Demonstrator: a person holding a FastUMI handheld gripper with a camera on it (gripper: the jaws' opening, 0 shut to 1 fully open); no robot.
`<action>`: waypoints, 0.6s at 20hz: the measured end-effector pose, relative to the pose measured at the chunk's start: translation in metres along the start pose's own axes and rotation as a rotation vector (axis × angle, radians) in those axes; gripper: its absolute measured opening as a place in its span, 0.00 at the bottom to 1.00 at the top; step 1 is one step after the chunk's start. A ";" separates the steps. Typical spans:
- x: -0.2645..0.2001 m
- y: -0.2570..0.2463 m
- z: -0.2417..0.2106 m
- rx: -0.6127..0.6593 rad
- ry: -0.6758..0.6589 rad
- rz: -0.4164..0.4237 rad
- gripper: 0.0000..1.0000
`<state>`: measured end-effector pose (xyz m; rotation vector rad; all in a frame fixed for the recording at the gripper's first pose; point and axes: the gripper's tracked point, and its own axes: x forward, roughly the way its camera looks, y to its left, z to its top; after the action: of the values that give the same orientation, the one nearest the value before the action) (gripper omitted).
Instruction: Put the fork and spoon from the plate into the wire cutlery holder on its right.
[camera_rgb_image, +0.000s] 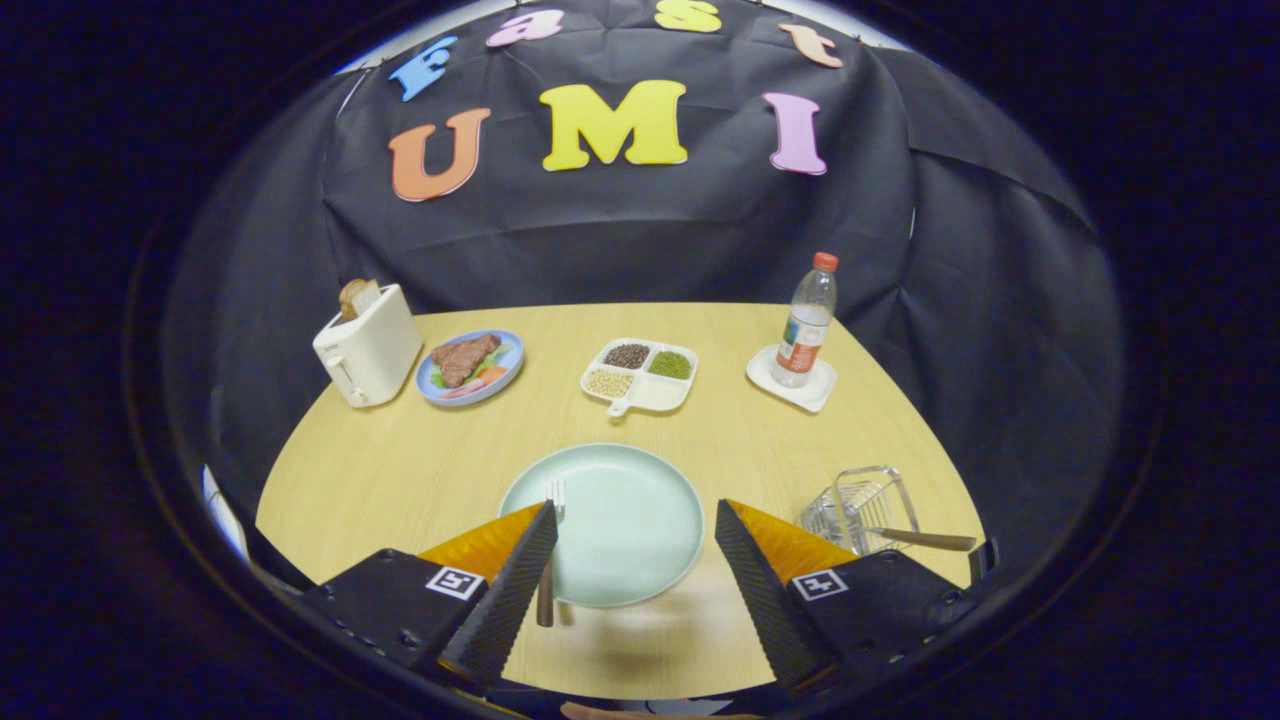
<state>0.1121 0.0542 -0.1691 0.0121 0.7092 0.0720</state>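
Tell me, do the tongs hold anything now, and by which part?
Nothing is held. The tongs are open over the plate; the fork lies beside the left finger, not gripped.

Even overhead light, heavy fisheye bend

A soft shadow under the fingers (520, 580) blurs the table (400, 470) (straight edges bow outward).

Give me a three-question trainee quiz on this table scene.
1. True or false: the fork lies on the plate.
2. What already sits in the wire cutlery holder? A) a wooden-handled utensil B) a knife C) nothing
3. Fill in: the tool's fingers are ____.

Key: 1 true, along the plate's left edge, handle overhanging beside the left finger. 2 A; its handle sticks out. 3 open, holding nothing.
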 end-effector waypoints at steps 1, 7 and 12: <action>0.008 0.009 -0.002 0.003 0.001 0.015 0.96; 0.058 0.042 -0.034 0.005 0.100 0.056 0.96; 0.089 0.054 -0.062 0.003 0.180 0.066 0.94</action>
<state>0.1358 0.1135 -0.2716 0.0319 0.8886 0.1368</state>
